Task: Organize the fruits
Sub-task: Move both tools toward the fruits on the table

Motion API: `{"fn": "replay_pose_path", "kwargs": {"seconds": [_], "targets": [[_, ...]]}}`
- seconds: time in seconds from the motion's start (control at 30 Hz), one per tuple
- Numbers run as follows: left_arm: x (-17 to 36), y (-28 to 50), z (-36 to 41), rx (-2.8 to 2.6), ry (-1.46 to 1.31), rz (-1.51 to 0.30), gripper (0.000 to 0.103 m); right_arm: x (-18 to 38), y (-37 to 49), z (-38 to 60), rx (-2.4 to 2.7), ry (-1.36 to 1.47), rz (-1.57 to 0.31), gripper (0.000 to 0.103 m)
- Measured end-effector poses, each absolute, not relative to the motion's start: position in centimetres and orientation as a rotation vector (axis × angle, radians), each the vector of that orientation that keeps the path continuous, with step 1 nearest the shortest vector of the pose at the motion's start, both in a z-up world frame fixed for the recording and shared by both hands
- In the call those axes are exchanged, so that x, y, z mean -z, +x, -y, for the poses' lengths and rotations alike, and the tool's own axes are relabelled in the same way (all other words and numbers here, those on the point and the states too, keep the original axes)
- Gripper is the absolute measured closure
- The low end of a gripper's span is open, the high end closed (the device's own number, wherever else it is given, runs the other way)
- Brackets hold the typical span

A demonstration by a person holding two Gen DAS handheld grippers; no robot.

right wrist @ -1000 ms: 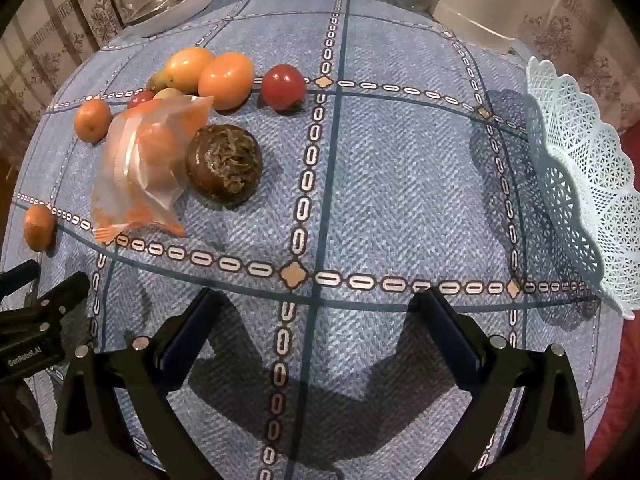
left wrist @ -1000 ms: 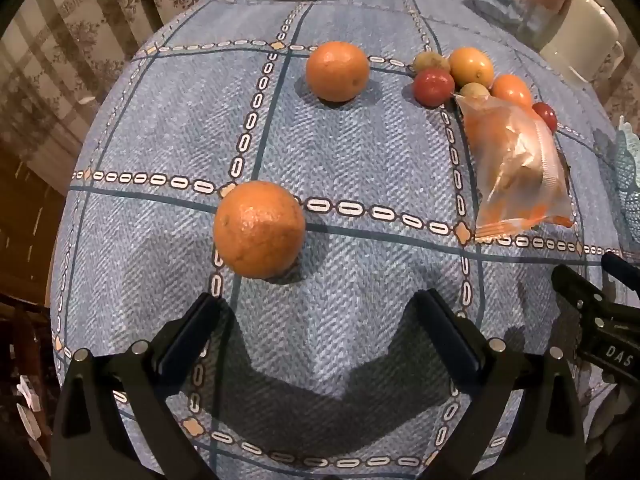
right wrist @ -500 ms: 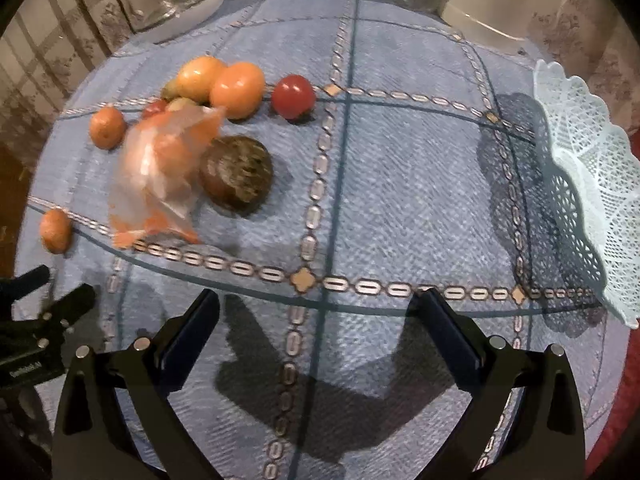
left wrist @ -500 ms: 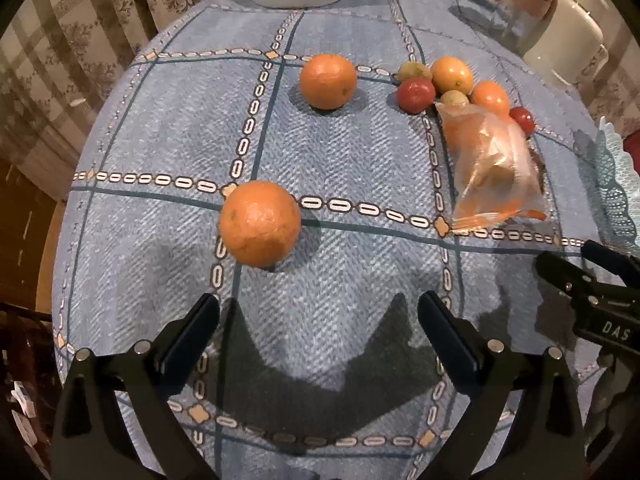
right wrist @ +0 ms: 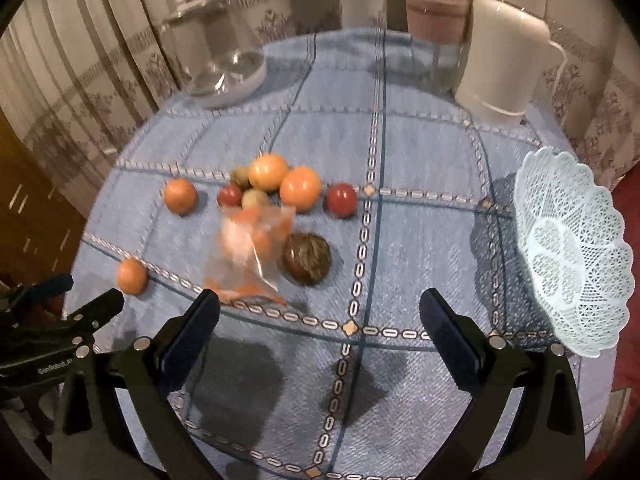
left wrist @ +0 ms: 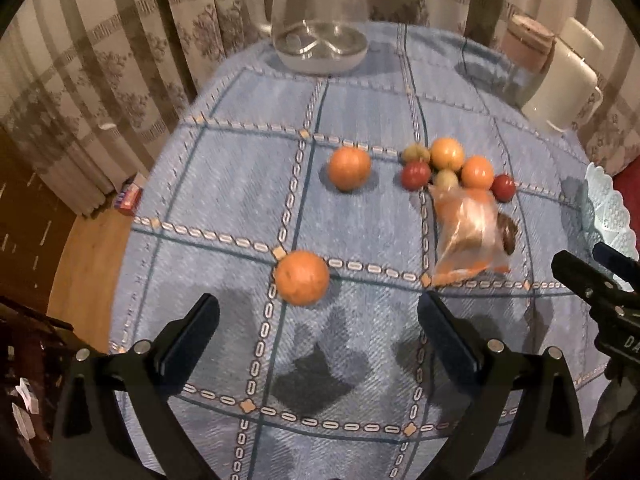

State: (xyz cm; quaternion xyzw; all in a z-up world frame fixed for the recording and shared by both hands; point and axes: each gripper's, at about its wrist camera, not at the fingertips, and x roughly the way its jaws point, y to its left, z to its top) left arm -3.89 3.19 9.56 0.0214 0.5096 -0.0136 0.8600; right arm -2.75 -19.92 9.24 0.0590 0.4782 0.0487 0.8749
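Note:
Two oranges lie apart on the blue tablecloth: a near orange (left wrist: 302,283) (right wrist: 132,276) and a far orange (left wrist: 349,168) (right wrist: 180,196). A cluster of several small fruits (left wrist: 448,166) (right wrist: 280,184) sits behind a clear plastic bag (left wrist: 466,236) (right wrist: 250,252). A brown wrinkled fruit (right wrist: 307,263) lies right of the bag. A white lace basket (right wrist: 572,272) (left wrist: 612,216) stands empty at the right edge. My left gripper (left wrist: 318,338) is open above the table, just short of the near orange. My right gripper (right wrist: 320,334) is open and empty.
A glass jug (left wrist: 320,16) (right wrist: 218,48) stands at the back. A glass jar with a pink lid (right wrist: 436,36) and a white thermos jug (right wrist: 506,44) stand at the back right. Curtains hang behind the round table. The table edge drops off at the left.
Both grippers have risen and pulled back, so the fruits look smaller and the back of the table has come into view. Nothing was picked up.

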Motion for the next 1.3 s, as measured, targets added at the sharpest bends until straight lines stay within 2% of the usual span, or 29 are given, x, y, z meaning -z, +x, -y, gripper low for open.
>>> {"fn": "replay_pose_path", "kwargs": {"seconds": [0.53,1.03,1.3], "targets": [[-13.5,-3.3,-0.2,0.061,0.074,-0.988,0.005,-11.6,-3.4,20.7,-0.084,0.163,-0.957,0.002],[-13.0,-3.3,-0.5,0.052,0.06,-0.996,0.005,-11.3,-3.5,21.2,-0.073,0.192,-0.975,0.002],[-11.6,-3.5,-3.8,0.002,0.014,-1.041,0.005,-10.7,-3.6,21.4,-0.079,0.2,-0.998,0.002]]}}
